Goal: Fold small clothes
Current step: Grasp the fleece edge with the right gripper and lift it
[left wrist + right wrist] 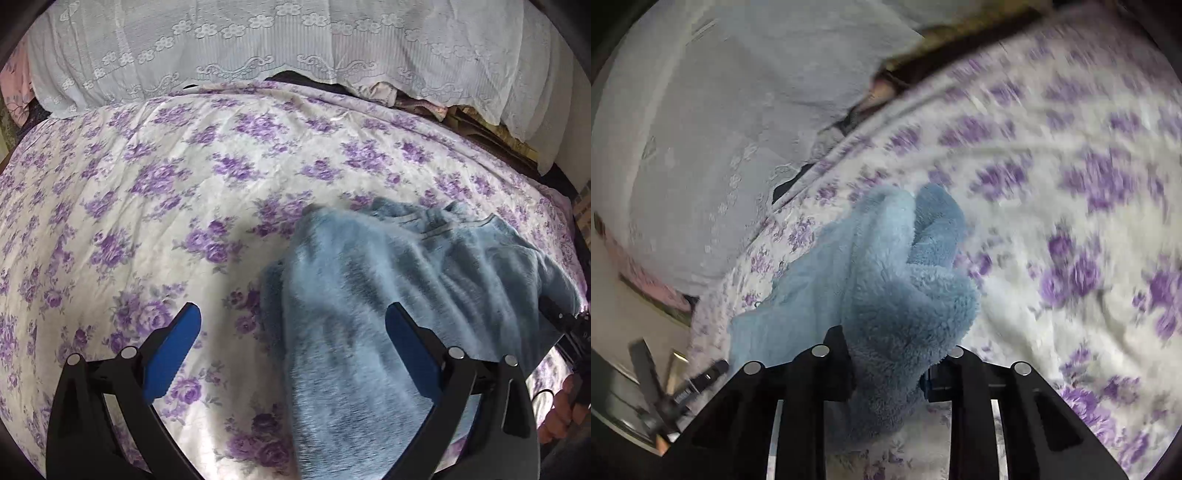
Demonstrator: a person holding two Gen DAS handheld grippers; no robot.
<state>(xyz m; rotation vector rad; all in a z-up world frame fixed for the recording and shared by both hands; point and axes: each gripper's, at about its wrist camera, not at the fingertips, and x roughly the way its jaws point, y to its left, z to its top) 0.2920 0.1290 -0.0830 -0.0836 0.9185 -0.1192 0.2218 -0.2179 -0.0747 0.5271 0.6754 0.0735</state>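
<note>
A light blue fleece garment (388, 280) lies rumpled on the right half of a purple-flowered bedsheet (147, 184). My left gripper (293, 325) hangs open above the sheet. Its right pad (406, 343) is over the garment's near edge and its left pad (177, 343) is over bare sheet; neither presses on the cloth. In the right wrist view my right gripper (888, 373) is shut on a thick bunch of the blue fleece garment (886, 280), which hides the pads. That gripper's black body (569, 328) shows at the right edge of the left wrist view.
A white lace cloth (295, 44) hangs along the back of the bed, with folded fabrics (380, 94) tucked under its hem. A person's hand (561, 406) is at the lower right. The bed's edge (713, 314) runs at the left in the right wrist view.
</note>
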